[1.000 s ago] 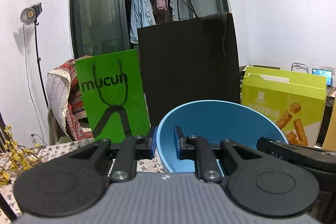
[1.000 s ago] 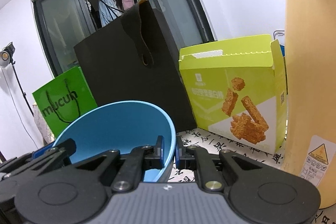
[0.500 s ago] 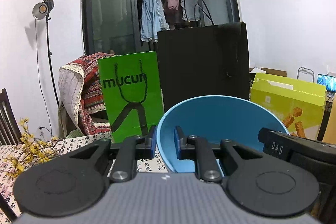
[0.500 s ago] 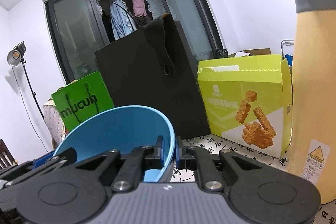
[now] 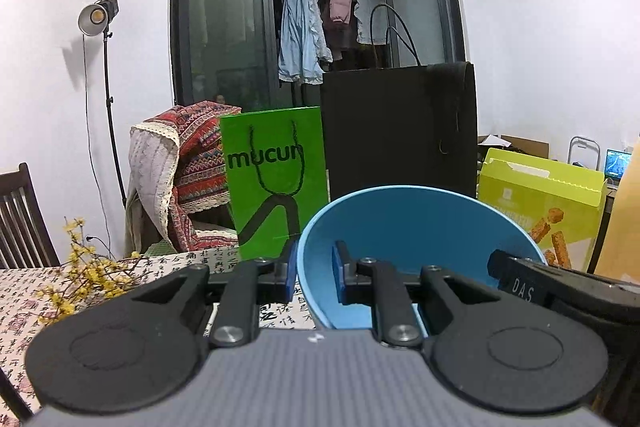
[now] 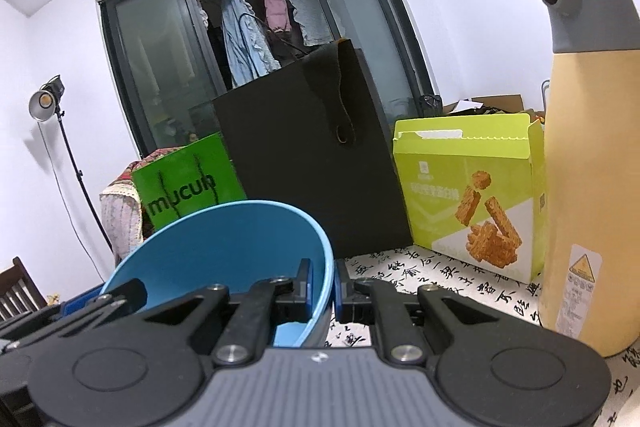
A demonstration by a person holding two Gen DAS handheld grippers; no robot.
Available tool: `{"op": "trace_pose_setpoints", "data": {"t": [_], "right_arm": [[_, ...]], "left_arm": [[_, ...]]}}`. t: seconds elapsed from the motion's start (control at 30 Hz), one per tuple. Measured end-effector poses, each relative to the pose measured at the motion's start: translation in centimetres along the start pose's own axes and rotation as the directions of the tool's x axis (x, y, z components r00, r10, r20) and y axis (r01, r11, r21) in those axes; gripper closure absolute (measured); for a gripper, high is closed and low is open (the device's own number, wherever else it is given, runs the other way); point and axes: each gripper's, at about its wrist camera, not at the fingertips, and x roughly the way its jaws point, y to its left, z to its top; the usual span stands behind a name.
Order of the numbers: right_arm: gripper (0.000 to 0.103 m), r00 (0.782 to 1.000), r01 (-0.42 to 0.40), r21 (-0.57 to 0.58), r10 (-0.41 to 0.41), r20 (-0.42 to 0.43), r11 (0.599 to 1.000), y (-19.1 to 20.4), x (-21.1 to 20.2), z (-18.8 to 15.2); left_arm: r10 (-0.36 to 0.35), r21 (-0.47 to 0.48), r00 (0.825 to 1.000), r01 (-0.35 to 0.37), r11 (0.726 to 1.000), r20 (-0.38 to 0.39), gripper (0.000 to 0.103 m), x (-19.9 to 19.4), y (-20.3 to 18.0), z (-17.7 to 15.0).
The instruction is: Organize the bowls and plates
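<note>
Left wrist view: the left claw [image 5: 314, 273] is closed on the near-left rim of the blue bowl [image 5: 416, 227], one pad outside the wall, one inside.
Right wrist view: the right claw [image 6: 322, 285] is clamped on the opposite rim of the same blue bowl [image 6: 224, 247], again one pad each side of the wall.
Bowl position: carried between both claws, tilted so its inside faces the cameras, apparently off the desk [image 6: 448, 279] (its base is hidden behind the claws, so I cannot tell for certain).
Far edge of desk: a green bag [image 5: 276, 179], a black bag [image 5: 400, 131] and a snack box [image 6: 472, 195] stand in a row.
Right edge of desk: a tall yellow flask [image 6: 592, 163] stands just beside the snack box.
Done so far: the bowl is picked up with a two-sided grip.
Left to do: setting it down at its place; no plates, other bowls or a stack show in either view, so the remainder cannot be judged.
</note>
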Motion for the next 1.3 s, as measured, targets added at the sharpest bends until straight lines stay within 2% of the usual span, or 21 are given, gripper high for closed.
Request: {"op": "trace_pose_setpoints", "data": {"t": [0.87,1.3], "right_arm": [[0.093,1.0,-0.001,-0.022,0.0,-0.012,1.0,3.9,-6.3,-3.2],[0.093,0.999,-0.031,-0.047,0.03,-0.025,0.998,6.7,-8.0,-4.9]], "left_arm": [[0.002,-0.04,1.0,-0.001,0.999,0.018,0.085,-7.2,4.9,-1.8],[0.04,-0.061,0.999,-0.039,0.997,0.014,0.085,-9.0,7.9,-2.8]]}}
